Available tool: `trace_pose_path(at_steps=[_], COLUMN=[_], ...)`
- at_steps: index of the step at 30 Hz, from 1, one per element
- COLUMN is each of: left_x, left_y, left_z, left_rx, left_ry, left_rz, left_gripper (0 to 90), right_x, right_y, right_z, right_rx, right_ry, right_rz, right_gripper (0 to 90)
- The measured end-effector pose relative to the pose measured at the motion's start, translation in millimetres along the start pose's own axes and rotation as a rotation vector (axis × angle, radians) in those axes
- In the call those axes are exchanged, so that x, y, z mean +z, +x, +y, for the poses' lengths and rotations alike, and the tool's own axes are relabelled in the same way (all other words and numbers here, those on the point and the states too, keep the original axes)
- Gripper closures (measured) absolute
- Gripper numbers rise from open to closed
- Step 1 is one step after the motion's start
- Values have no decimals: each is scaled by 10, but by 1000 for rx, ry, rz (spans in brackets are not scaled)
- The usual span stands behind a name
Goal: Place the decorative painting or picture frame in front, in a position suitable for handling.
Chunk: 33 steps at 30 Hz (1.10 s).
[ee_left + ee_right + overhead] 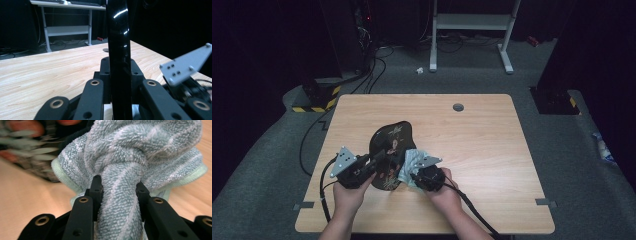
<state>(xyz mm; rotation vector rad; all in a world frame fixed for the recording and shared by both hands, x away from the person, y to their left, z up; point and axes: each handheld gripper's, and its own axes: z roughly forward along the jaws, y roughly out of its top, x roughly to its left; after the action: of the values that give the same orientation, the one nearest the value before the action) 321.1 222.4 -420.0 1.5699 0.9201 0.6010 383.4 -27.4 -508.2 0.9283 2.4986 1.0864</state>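
A glossy black tray (393,142) painted with flowers stands tilted on its edge near the front of the wooden table (482,140). My left gripper (379,159) is shut on the tray's left rim. In the left gripper view, the dark rim (117,35) rises upright between the jaws of the left gripper (119,68). My right gripper (416,172) is shut on a bunched pale green striped towel (412,159), which lies against the tray's right side. The right gripper view has the towel (140,150) pinched in the right gripper (119,185), with the blurred tray (27,155) behind.
A round cable hole (458,107) lies in the table's far side. Behind the table, a white desk frame (472,22) stands on the grey carpet. Cables (367,75) run across the floor at the back left. The right gripper's grey plate (185,63) sits close beside the left jaws.
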Motion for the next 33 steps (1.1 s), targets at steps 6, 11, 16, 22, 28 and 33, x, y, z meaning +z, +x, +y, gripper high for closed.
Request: trace_pose_path(at_steps=[6,11,16,22,28,33], left_x=[2,1,-1,-1,-1,-2], left_y=[2,6,12,11,13,20], left_z=[-1,0,3,0,0,-1], left_rx=[0,-1,-3,-3,-3,-5], left_ry=[0,1,4,3,5,6], left_rz=[0,-1,-4,-4,-5,-7], left_gripper=[788,788,789,789,789,788], right_x=[-126,-245,-290,-321,-370,-241], right_y=[247,686,1056,1031,817,522], right_z=[63,142,148,185,295,256], right_rx=[-38,-145,-250,-244,-187,-122], right_ry=[-38,-60,-51,-66,-108,-90], right_rz=[68,150,212,210,167,112], right_gripper=[687,687,687,686,685,684])
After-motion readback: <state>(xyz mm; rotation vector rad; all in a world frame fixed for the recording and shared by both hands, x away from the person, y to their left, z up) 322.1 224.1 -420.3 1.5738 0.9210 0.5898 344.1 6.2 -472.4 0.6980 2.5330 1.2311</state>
